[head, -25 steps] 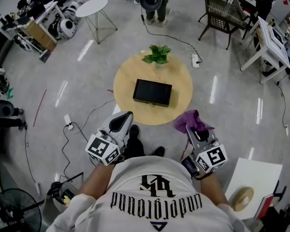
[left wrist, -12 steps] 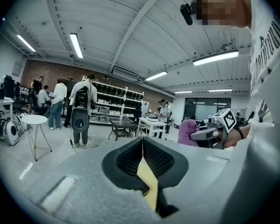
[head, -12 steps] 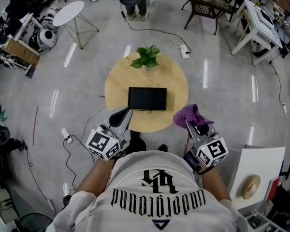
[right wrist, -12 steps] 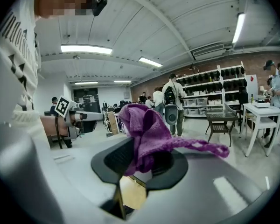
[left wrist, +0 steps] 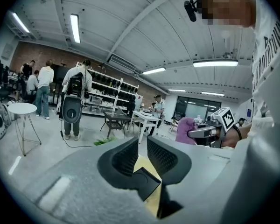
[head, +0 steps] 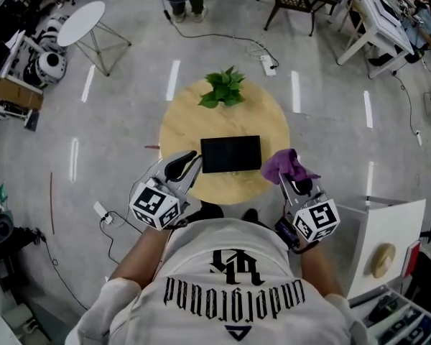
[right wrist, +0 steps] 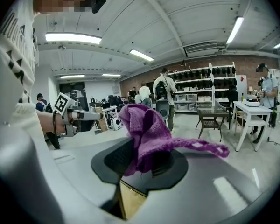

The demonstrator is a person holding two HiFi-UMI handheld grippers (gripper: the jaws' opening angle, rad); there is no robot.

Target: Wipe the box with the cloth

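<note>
The left gripper [left wrist: 143,154] has its ribbed jaws a narrow gap apart. They have just been opening, and no pad presses on anything. Through the gap shows a dark corner of the box [left wrist: 143,182] with pale wood under it, beyond the jaws rather than between them.

The right gripper [right wrist: 142,161] is clamped on the cloth [right wrist: 148,133]. It is a purple knit bunched up above the jaws, with one tail trailing off to the right.

In the head view, the box is a flat black rectangle lying on the near half of the round wooden table [head: 190,117], its long side facing the person. Only its dark top shows, so what it holds cannot be told.

The left gripper's tips sit just beside the box's left end, over the table's near edge. Whether they touch it cannot be made out.

The cloth hangs just beside the box's right end, at the table's right rim.

A leafy green plant [head: 223,89] stands at the far edge of the table, apart from the box.

Grey floor surrounds the table, with a small white round side table [head: 81,23] well off to the far left.
</note>
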